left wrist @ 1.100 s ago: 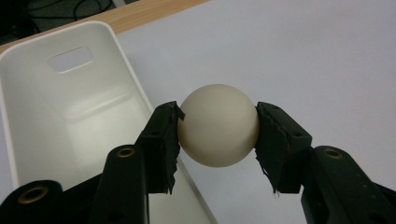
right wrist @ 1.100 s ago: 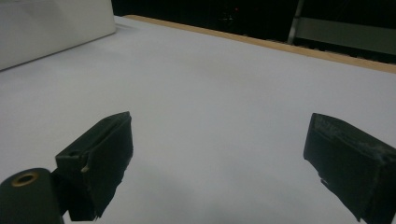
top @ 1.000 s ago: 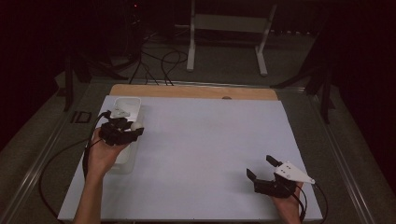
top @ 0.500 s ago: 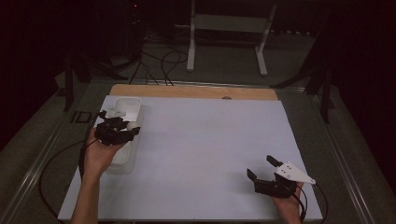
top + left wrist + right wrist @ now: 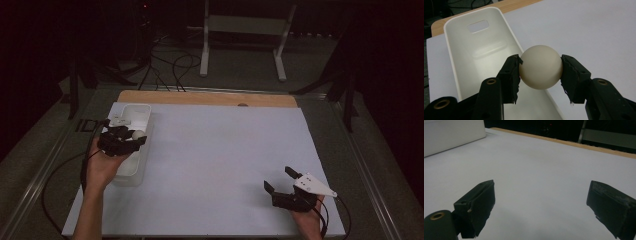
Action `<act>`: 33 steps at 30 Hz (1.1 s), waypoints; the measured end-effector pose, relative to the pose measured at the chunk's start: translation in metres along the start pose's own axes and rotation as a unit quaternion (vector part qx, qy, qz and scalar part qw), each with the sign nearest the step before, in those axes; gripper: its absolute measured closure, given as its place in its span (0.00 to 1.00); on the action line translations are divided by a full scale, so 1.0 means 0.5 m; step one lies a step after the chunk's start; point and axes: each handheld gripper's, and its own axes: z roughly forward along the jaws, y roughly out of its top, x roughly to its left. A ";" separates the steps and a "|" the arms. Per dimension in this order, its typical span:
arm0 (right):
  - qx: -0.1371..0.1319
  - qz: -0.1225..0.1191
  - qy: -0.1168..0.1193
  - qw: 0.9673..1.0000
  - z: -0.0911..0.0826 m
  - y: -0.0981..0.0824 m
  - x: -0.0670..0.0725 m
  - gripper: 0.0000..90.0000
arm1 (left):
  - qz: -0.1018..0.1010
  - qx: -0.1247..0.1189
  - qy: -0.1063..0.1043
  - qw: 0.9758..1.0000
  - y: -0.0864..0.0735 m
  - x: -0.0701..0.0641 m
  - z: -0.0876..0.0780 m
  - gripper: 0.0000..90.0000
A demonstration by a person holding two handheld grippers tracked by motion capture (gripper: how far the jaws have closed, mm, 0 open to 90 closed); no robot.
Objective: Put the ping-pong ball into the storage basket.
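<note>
left gripper [image 5: 540, 72] clamping ball [image 5: 541, 67], right gripper [image 5: 541, 207] agape

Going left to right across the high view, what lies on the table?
Left gripper clamped on a cream-white ball over the long white plastic tray → bare white table sheet → open right gripper with its grey three-cornered plate.

Table [image 5: 210, 97]: wood, covered by white sheet [image 5: 220, 165].
On sheet: white tray [image 5: 142, 112], left edge.
</note>
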 end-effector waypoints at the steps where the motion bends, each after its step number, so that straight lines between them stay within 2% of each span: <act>1: 0.000 0.000 0.000 1.000 0.000 0.000 0.000 0.09 | 0.000 0.000 0.000 1.000 0.000 0.000 0.000 0.57; 33: 0.001 -0.001 -0.001 1.000 0.000 0.000 0.000 0.09 | -0.017 0.001 0.015 1.000 -0.011 0.025 -0.009 0.57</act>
